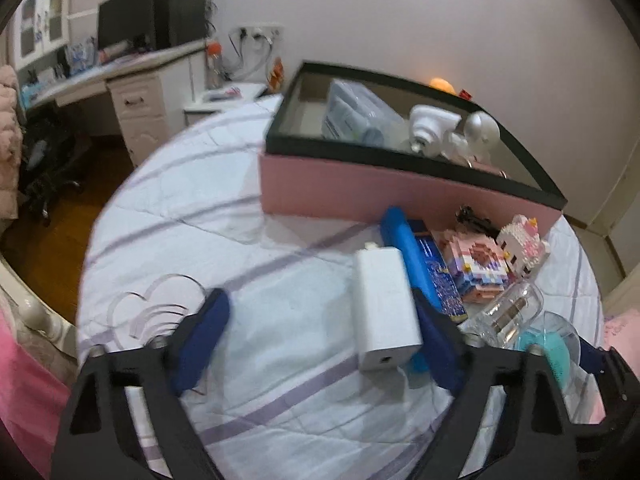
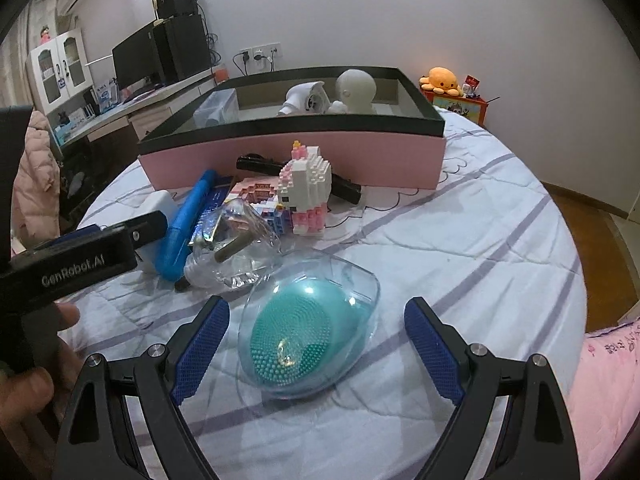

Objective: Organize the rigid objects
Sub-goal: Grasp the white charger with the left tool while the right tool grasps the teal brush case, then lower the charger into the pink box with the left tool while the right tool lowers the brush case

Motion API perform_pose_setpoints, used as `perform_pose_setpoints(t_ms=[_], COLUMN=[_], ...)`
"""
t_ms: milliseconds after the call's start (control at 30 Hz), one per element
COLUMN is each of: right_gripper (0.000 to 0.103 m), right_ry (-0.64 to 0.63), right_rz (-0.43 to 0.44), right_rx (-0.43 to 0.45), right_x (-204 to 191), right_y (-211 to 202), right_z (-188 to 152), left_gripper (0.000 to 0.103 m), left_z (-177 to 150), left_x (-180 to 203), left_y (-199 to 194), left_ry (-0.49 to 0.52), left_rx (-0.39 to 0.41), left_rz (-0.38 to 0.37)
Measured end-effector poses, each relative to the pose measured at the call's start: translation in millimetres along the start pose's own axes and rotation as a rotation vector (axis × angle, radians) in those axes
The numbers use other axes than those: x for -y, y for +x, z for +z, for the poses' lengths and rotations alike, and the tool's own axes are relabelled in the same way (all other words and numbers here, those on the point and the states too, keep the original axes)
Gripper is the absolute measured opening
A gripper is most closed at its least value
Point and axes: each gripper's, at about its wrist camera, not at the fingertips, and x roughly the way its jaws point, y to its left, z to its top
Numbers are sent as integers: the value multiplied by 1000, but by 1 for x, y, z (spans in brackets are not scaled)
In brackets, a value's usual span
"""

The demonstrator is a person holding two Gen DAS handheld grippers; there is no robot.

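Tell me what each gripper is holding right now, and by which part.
Nothing is held. The left gripper straddles the white charger without pressing on it; the right gripper stands open around the teal brush in its clear case.

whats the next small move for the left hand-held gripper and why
Probably ease the left hand-held gripper a little further forward and close on the white charger block. The block lies between the open blue fingers, near the right one, with neither pad clearly pressing on it. The pink box behind it already holds other items, so that looks like its destination.
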Motion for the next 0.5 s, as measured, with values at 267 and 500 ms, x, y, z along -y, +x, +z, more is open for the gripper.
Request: perform_pose_setpoints(t_ms=[267,500], right_gripper=[66,65], right_ry=[-38,-24], right_rz=[-22,10], right_rx=[-1,10], right_x=[-3,1], right_y=[3,-5], right_z=[1,-2], left_gripper=[40,23], left_z=[2,-2], left_x=[19,16], left_y=[10,-1], left_ry=[83,73], left_rx=[-28,-20], left_rz=[7,-29])
